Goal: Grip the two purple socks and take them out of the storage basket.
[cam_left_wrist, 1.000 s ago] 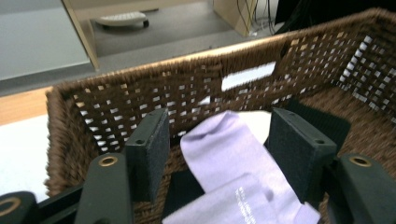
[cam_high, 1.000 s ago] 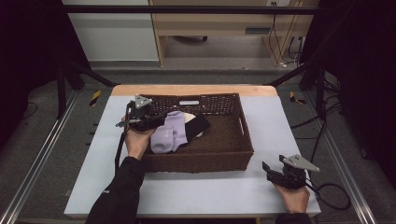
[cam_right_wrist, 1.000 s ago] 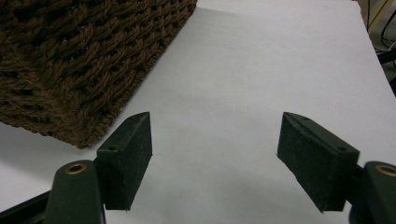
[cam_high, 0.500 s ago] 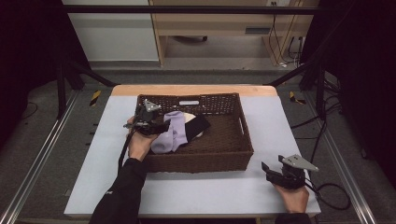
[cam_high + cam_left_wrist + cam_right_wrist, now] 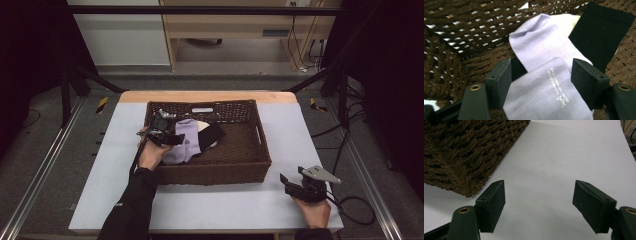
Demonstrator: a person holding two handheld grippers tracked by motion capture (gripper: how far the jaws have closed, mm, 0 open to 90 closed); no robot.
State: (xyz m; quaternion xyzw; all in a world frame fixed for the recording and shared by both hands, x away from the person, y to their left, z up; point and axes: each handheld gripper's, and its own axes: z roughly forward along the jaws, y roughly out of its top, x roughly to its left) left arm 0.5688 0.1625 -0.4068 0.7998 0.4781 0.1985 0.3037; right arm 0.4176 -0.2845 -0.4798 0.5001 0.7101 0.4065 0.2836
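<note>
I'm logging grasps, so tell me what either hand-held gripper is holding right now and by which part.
Nothing is clamped. The left hand-held gripper stands open around the lavender sock in the basket; the right hand-held gripper is open over the table.

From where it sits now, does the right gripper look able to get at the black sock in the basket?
Probably not without moving first. The right gripper rests open on the table by the basket's near right corner, and that wall stands between it and the black sock. The open top would let it in from above.
</note>
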